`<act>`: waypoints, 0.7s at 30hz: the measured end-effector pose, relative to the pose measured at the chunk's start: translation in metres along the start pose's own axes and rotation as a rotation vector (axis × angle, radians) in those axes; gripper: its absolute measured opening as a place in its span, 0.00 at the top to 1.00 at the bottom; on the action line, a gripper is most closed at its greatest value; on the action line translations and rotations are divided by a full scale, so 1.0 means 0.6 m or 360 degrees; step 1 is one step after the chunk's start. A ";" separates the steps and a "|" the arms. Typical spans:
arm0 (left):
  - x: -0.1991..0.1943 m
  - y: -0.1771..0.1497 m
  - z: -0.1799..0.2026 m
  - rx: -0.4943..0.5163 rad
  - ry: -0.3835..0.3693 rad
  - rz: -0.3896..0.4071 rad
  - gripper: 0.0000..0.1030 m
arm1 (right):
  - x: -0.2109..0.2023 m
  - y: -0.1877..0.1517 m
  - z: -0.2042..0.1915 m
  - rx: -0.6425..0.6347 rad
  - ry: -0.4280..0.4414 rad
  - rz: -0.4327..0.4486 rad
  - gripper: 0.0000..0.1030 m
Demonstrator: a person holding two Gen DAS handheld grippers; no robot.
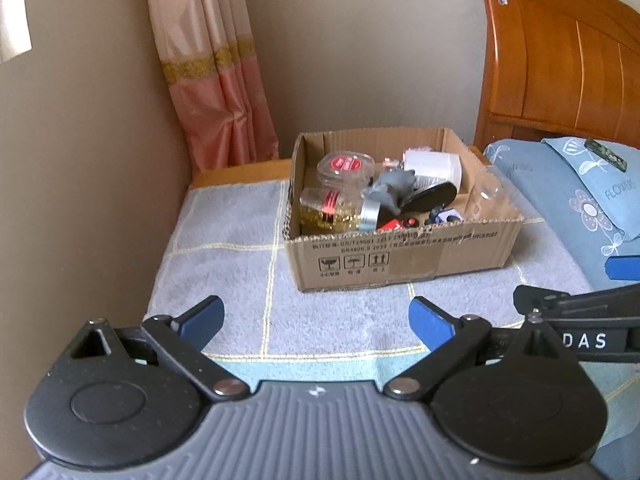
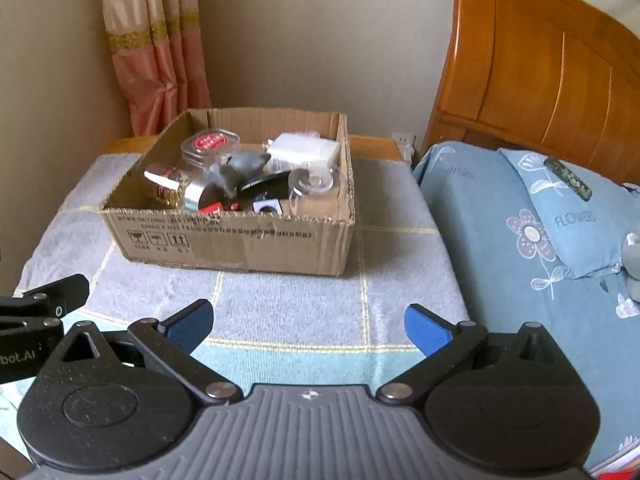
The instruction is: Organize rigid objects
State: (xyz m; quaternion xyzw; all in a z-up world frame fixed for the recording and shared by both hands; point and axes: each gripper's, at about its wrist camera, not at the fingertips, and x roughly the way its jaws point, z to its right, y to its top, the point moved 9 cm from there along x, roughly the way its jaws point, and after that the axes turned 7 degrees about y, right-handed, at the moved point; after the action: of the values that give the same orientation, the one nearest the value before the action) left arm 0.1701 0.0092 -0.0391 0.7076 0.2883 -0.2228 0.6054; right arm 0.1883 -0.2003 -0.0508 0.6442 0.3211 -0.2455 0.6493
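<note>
An open cardboard box [image 1: 400,256] [image 2: 240,240] stands on a towel-covered bedside table. It holds several rigid things: clear jars with red lids [image 1: 344,164] [image 2: 210,142], a grey toy figure [image 1: 390,190] [image 2: 236,168], a white container [image 1: 434,166] [image 2: 304,150], a black oval object [image 1: 430,196] [image 2: 266,184] and a clear glass [image 1: 486,194] [image 2: 312,184]. My left gripper [image 1: 318,322] is open and empty, held back from the box's front wall. My right gripper [image 2: 308,326] is open and empty, also in front of the box.
A grey-blue checked towel [image 1: 240,260] [image 2: 288,292] covers the table. A bed with blue flowered pillows [image 1: 592,200] [image 2: 540,232] and a wooden headboard [image 1: 560,60] [image 2: 540,68] is at the right. A pink curtain [image 1: 212,72] [image 2: 156,48] and the wall are at the back left.
</note>
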 end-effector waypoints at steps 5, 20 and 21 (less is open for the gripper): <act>-0.011 0.005 0.000 0.0000 0.0009 0.0025 0.04 | -0.017 0.007 0.003 0.0006 -0.0002 0.0039 0.00; -0.013 0.000 0.006 -0.0005 0.0028 0.0021 0.04 | -0.024 0.007 0.006 0.0020 0.0003 0.0062 0.00; -0.013 0.000 0.005 -0.0005 0.0026 0.0021 0.04 | -0.024 0.007 0.006 0.0022 0.0005 0.0064 0.00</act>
State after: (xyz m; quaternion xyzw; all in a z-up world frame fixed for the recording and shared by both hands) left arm 0.1644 0.0051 -0.0343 0.7104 0.2889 -0.2125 0.6056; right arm 0.1818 -0.2052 -0.0374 0.6553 0.3075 -0.2336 0.6492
